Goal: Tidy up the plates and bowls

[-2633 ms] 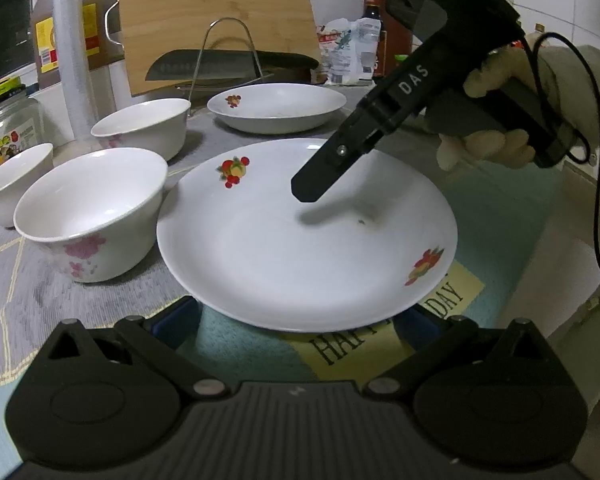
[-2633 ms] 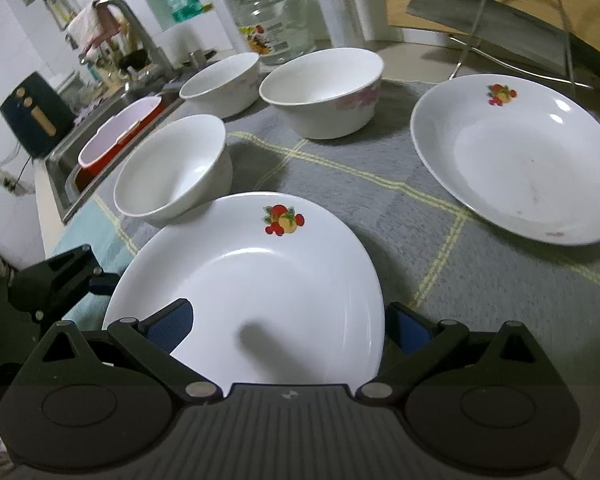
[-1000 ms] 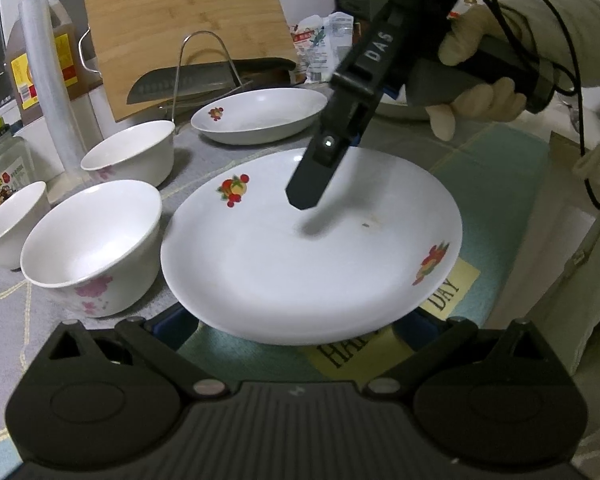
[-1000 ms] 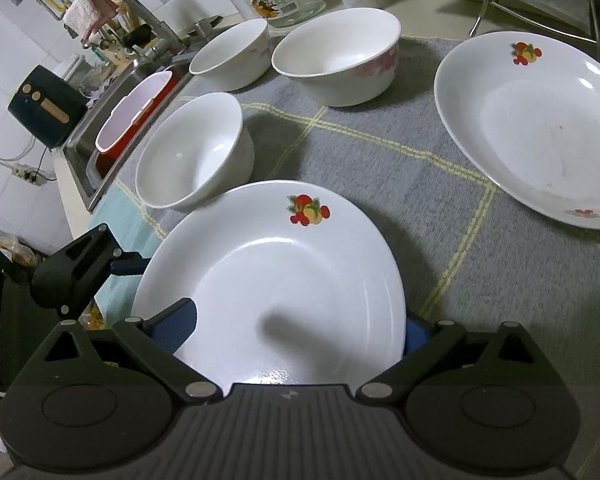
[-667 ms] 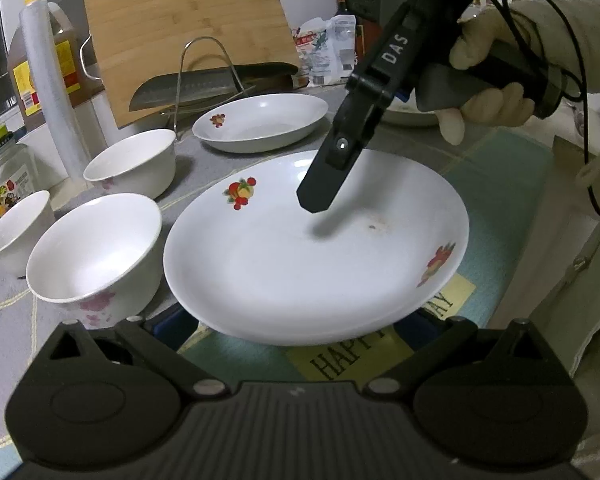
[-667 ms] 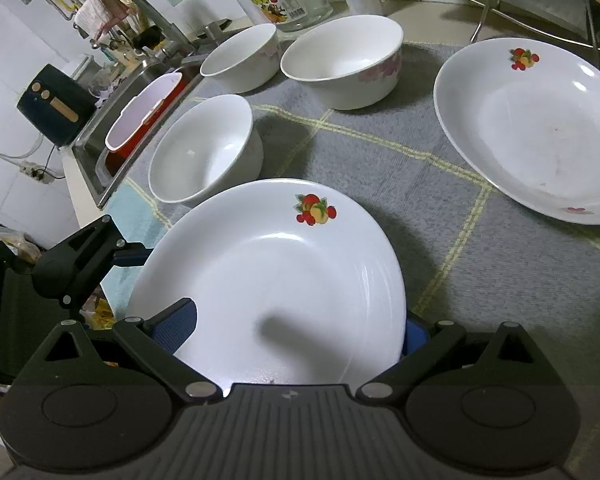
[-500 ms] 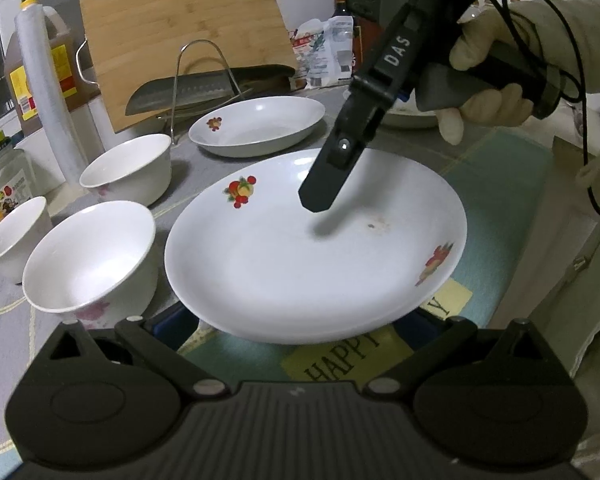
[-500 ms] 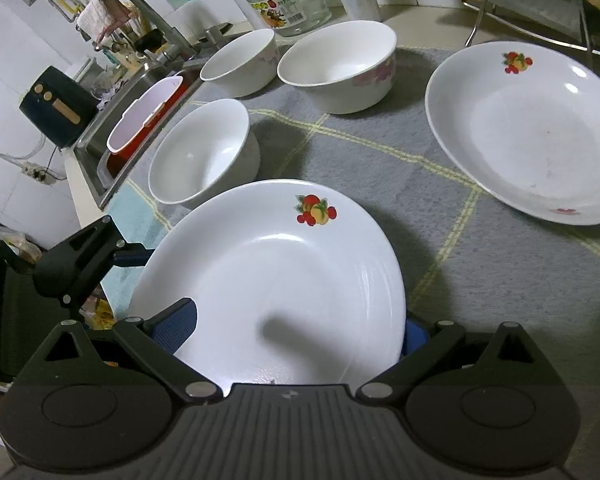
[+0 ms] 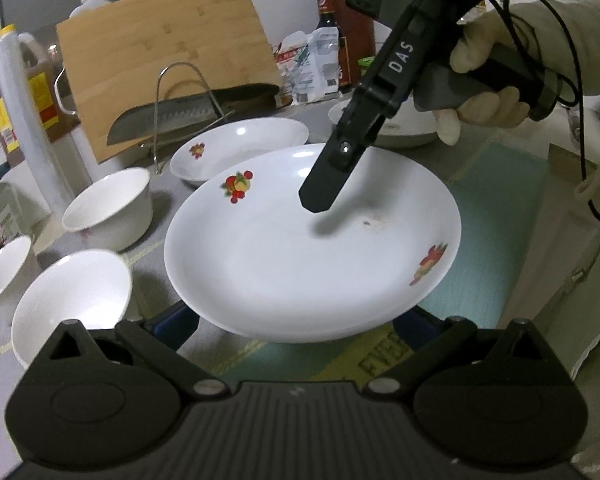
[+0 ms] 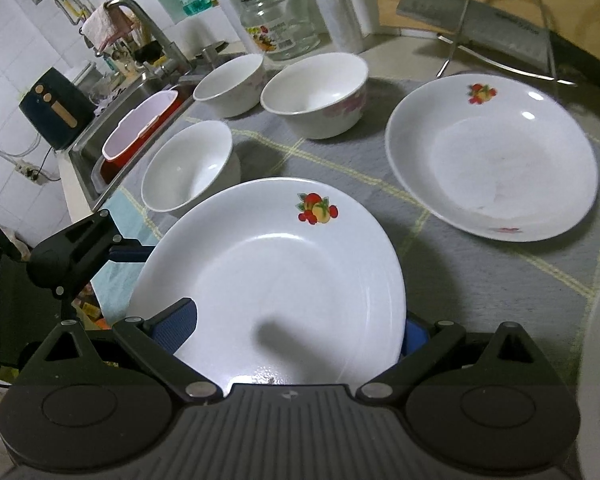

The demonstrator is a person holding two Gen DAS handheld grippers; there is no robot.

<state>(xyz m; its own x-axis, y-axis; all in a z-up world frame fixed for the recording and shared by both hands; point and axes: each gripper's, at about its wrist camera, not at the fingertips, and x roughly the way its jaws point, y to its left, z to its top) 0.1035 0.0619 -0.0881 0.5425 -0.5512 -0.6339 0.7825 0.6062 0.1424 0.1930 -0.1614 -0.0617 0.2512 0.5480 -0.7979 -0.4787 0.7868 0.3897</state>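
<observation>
A white plate with fruit prints (image 9: pixel 300 248) (image 10: pixel 276 276) is held up above the counter. My right gripper (image 10: pixel 296 324) is shut on its rim, with one finger (image 9: pixel 332 184) over the plate's inside. My left gripper (image 9: pixel 296 320) sits under the plate's near rim; its jaws are hidden, and its body (image 10: pixel 72 256) shows at the plate's left edge. A second fruit plate (image 9: pixel 240 148) (image 10: pixel 492 160) lies on the grey mat. Three white bowls (image 10: pixel 190 170) (image 10: pixel 316 92) (image 10: pixel 230 84) stand to the left.
A bamboo cutting board (image 9: pixel 168 76) and a cleaver on a wire rack (image 9: pixel 180 116) stand behind. Bottles, a glass jar (image 10: pixel 280 20) and a plastic-wrap roll (image 9: pixel 24 120) line the back. A sink with a red tub (image 10: pixel 140 132) lies left. Another white dish (image 9: pixel 400 128) sits at far right.
The held plate has risen and moved back toward the second plate, carried between both grippers. The bowls now sit lower and further left in the left wrist view.
</observation>
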